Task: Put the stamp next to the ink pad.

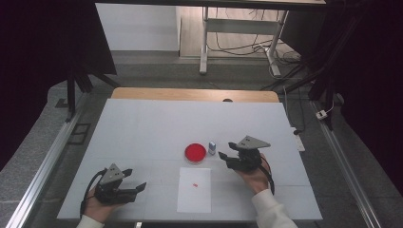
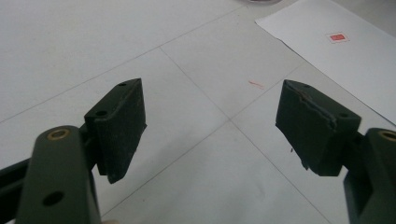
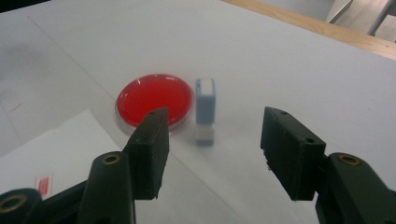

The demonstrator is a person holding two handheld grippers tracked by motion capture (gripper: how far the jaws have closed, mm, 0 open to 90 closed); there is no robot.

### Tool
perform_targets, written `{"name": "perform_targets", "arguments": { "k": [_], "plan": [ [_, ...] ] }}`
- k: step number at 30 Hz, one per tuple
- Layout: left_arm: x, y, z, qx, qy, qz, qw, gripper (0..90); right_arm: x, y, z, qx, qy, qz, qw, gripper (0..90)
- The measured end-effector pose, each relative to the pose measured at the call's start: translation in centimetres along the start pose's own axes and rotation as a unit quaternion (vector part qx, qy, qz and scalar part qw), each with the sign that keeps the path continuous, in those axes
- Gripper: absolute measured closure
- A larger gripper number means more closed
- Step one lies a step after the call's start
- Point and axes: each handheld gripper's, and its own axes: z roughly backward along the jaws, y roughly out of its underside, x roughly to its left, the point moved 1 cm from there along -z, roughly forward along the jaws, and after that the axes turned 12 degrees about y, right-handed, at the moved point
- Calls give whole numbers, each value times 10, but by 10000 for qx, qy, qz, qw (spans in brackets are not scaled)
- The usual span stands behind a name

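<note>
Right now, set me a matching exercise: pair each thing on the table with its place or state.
Things:
1. red ink pad
2. blue stamp
3. white sheet of paper
4. right tool

Descriptions:
A. bears a small red mark
B. jaws apart, nothing between them
C. round dish, just left of the stamp in the high view
D. stands upright on the table, beside the dish

Pairs: 1-C, 2-D, 3-A, 4-B

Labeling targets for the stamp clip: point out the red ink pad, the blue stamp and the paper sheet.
red ink pad (image 3: 154, 99), right gripper view, on the red surface inside the rim.
blue stamp (image 3: 205, 102), right gripper view, on the blue body's middle.
paper sheet (image 1: 194, 197), high view, on bare white below the red mark.
</note>
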Motion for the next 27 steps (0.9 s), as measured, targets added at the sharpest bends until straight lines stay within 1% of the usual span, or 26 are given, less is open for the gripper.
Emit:
{"name": "perform_targets", "arguments": {
  "k": [1, 4, 10, 13, 16, 18, 21, 22, 23, 24, 27],
  "plan": [
    [0, 0, 0, -7, -2, -2, 10000, 243, -2, 3, 5, -40, -13, -25, 10000, 417],
    [0, 0, 0, -19, -2, -1, 10000, 244, -10, 12, 19, -44, -25, -7, 10000, 417],
    [0, -1, -1, -22, 17, -21, 10000, 244, -22, 36, 45, -61, 49, 26, 10000, 416],
    [0, -1, -1, -22, 8, -29, 10000, 244, -29, 48, 55, 40, 57, 85, 9999, 416],
    [0, -1, -1, -13, 7, -30, 10000, 244, -33, 59, 65, 118, 60, 93, 9999, 417],
    [0, -1, -2, -9, 6, -30, 10000, 244, -36, 66, 71, 185, 33, 54, 9998, 421],
    [0, -1, -2, -5, 13, -34, 10000, 244, -40, 75, 78, 217, 89, -31, 9997, 422],
    [0, -1, -3, -2, 10, -32, 10000, 244, -42, 77, 80, 225, 52, -59, 9997, 422],
    [0, -1, -3, 0, 11, -37, 10000, 244, -43, 78, 81, 231, 109, -77, 9996, 422],
    [0, -2, -3, 4, 6, -39, 10000, 244, -44, 79, 82, 229, 72, -82, 9997, 421],
    [0, -2, -3, -5, -1, -39, 10000, 244, -45, 80, 83, 204, 83, -87, 9997, 421]
  ]
}}
